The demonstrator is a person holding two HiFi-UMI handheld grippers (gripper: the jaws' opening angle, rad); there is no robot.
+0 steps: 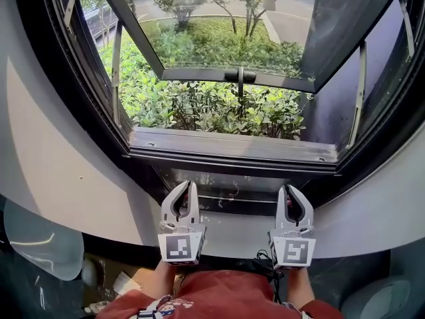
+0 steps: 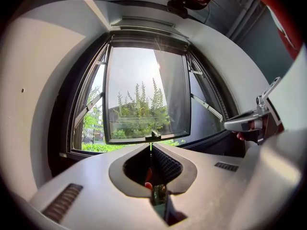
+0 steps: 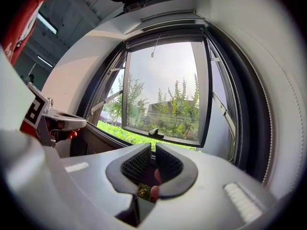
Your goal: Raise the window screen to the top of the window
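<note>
The window's opening shows no mesh across it. A dark glossy rail [image 1: 232, 193] runs along the bottom of the inner frame, and a thin cord [image 3: 156, 46] hangs from the top housing. My left gripper [image 1: 190, 185] and right gripper [image 1: 288, 189] point level at that rail, side by side, with their tips against it. In the left gripper view the left gripper [image 2: 150, 145] has its tips almost meeting, with nothing seen between them. The right gripper [image 3: 153, 145] keeps a narrow slit between its pads, and greenery shows through it. Whether either tip pinches the rail is hidden.
The glass sash [image 1: 219, 25] is swung outward, with a black handle [image 1: 240, 76] on its lower bar and metal stays [image 1: 359, 92] at the sides. Bushes [image 1: 206, 108] lie outside below. A white curved ledge [image 1: 232, 234] sits under the grippers.
</note>
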